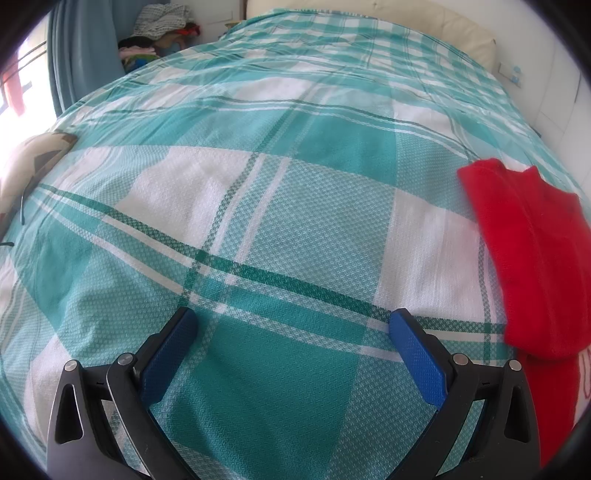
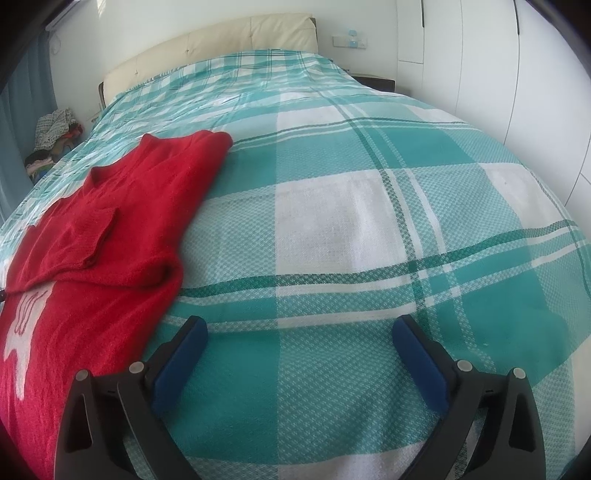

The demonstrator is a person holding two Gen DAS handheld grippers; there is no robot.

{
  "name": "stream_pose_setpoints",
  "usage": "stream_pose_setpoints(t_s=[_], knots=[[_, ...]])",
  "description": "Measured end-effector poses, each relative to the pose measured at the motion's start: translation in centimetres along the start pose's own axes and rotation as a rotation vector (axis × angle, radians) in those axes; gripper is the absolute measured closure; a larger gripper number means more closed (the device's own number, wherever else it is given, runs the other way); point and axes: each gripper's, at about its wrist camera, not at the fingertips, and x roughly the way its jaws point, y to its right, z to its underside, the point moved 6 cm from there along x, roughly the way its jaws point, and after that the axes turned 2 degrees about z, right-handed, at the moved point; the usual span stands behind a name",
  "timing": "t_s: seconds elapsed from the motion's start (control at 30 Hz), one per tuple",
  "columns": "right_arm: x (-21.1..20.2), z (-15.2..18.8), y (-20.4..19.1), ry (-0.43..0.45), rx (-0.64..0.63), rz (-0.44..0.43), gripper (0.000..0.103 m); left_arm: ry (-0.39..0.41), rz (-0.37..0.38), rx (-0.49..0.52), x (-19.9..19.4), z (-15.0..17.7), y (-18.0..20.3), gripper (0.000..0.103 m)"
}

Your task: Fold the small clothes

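From the left wrist, the left claw [image 1: 291, 325] gaped empty over a teal plaid bed [image 1: 258, 184], the red sweater [image 1: 528, 254] at its right, clothes [image 1: 159, 33] piled by a curtain [image 1: 81, 48]. From the right wrist, the right claw [image 2: 299, 332] also gaped empty, the partly folded sweater [image 2: 110, 229] lying left, with a headboard [image 2: 207, 51] and white wardrobe [image 2: 498, 74] beyond.

The left gripper [image 1: 293, 323] and the right gripper [image 2: 299, 330] both hang with their 2 blue-padded fingers spread wide apart, holding nothing, angled downward.

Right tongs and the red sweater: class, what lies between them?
Only bare checked bedspread separates the right tongs from the red sweater, in the right wrist view.
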Motion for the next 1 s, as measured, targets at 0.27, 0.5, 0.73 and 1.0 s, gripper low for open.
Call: stream_pose_setpoints(t_s=[0.27, 0.5, 0.73, 1.0], knots=[[-0.08, -0.04, 0.10, 0.005, 0.009, -0.012, 0.003, 0.000, 0.000, 0.000, 0.03, -0.03, -0.01, 0.000], [-0.13, 0.03, 0.20, 0.006, 0.008, -0.011, 0.003, 0.000, 0.000, 0.000, -0.03, 0.01, 0.02, 0.000], [-0.26, 0.03, 0.22, 0.010, 0.017, -0.026, 0.003, 0.000, 0.000, 0.000, -0.04, 0.01, 0.02, 0.000], [-0.21, 0.10, 0.30, 0.007, 0.021, -0.037, 0.001, 0.000, 0.000, 0.000, -0.04, 0.00, 0.01, 0.000]])
